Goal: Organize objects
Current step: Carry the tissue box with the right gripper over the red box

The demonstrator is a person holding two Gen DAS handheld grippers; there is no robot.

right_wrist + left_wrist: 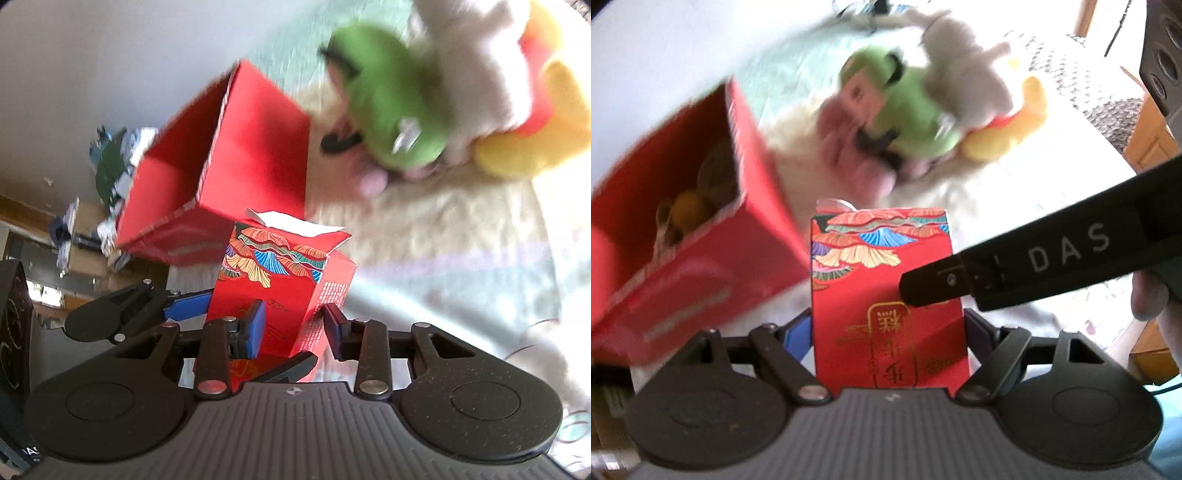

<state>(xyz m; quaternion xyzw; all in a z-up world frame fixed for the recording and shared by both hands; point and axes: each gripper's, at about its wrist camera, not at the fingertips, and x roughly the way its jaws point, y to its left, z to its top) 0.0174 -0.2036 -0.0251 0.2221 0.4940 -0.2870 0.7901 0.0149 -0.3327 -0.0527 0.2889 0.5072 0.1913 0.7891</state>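
Note:
A small red carton (886, 295) with a fan pattern and gold script sits between the blue pads of my left gripper (888, 325), which is shut on it. My right gripper's black finger (1015, 273) reaches across its front. In the right wrist view the same carton (280, 280) stands between my right gripper's (295, 328) blue pads, which press its sides, with its top flap open. The left gripper (147, 310) grips it from the left. A large open red box (683, 236) (229, 177) stands behind and to the left, with small items inside.
A pile of plush toys lies on the pale bedspread (443, 258): green (908, 107) (391, 107), white (964, 74), yellow (1015, 125) and pink (849, 147). Wooden furniture (1152, 140) stands at the right. Clutter (114, 170) lies beyond the bed's left edge.

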